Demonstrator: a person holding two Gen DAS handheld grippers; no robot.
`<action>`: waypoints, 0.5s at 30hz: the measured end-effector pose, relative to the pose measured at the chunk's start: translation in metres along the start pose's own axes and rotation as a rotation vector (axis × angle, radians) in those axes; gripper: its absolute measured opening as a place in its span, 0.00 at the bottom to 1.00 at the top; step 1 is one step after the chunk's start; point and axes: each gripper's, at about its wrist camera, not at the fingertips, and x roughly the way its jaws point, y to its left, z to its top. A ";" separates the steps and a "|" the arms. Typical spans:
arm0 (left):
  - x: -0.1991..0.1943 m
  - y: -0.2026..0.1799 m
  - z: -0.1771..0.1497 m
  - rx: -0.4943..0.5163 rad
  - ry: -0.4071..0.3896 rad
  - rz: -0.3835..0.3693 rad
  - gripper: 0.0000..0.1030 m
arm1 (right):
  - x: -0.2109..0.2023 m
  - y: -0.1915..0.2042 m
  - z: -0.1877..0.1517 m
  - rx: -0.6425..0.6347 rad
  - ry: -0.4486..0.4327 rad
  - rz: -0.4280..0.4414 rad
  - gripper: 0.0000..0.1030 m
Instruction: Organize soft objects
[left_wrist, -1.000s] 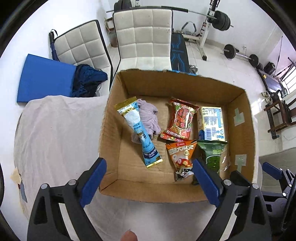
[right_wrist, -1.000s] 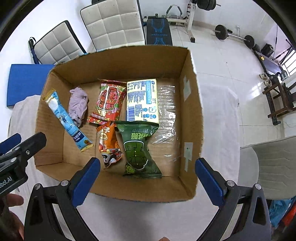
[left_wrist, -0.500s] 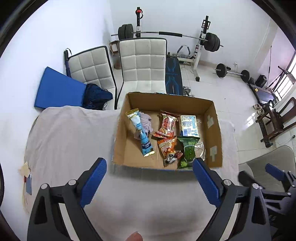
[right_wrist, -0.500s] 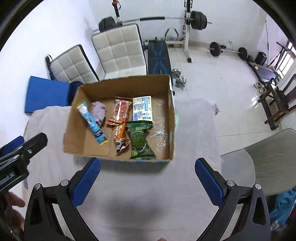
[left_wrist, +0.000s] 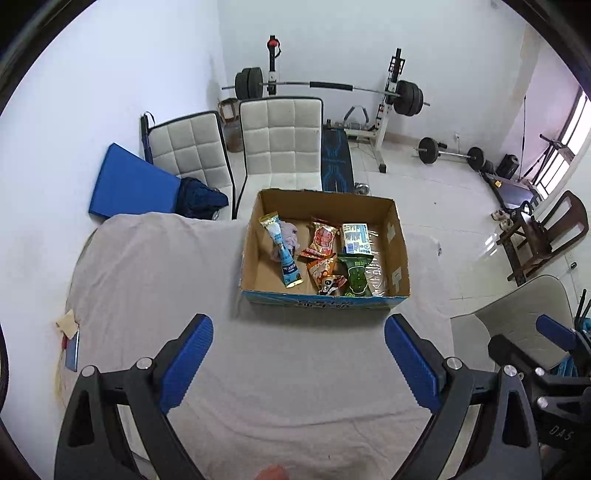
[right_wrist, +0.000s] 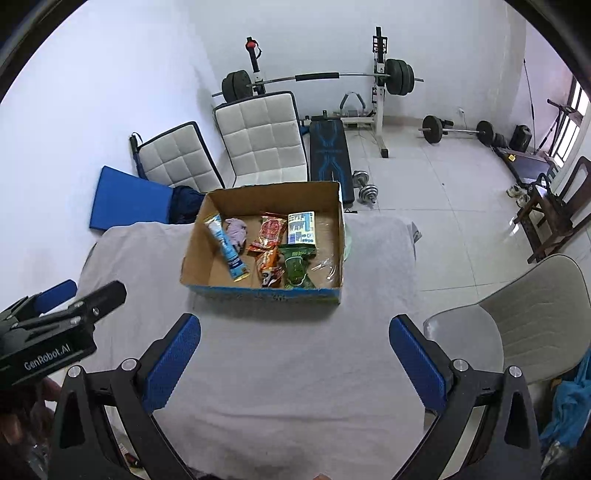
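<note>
A cardboard box stands on the cloth-covered table. Inside lie a blue stick pack, a lilac cloth, a red snack bag, an orange bag, a green bag and a white-blue pack. My left gripper and right gripper hang open and empty, well back from the box, high over the table. The left gripper also shows in the right wrist view.
Two white padded chairs and a blue mat stand behind the table. A weight bench and barbell rack fill the back of the room. A grey chair sits at the table's right. Paper scraps lie at the table's left edge.
Both grippers have pulled up and back from just over the box, so it now looks small and far. The items inside have not moved. Both stayed open.
</note>
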 end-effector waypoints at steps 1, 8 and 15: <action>-0.004 0.000 -0.003 -0.001 -0.006 0.000 0.93 | -0.009 0.002 -0.005 -0.003 0.004 -0.005 1.00; -0.025 -0.001 -0.012 0.006 -0.036 0.002 0.93 | -0.037 0.008 -0.023 -0.027 0.009 0.000 1.00; -0.030 -0.001 -0.008 0.004 -0.084 0.032 0.94 | -0.049 0.005 -0.013 -0.015 -0.056 -0.052 1.00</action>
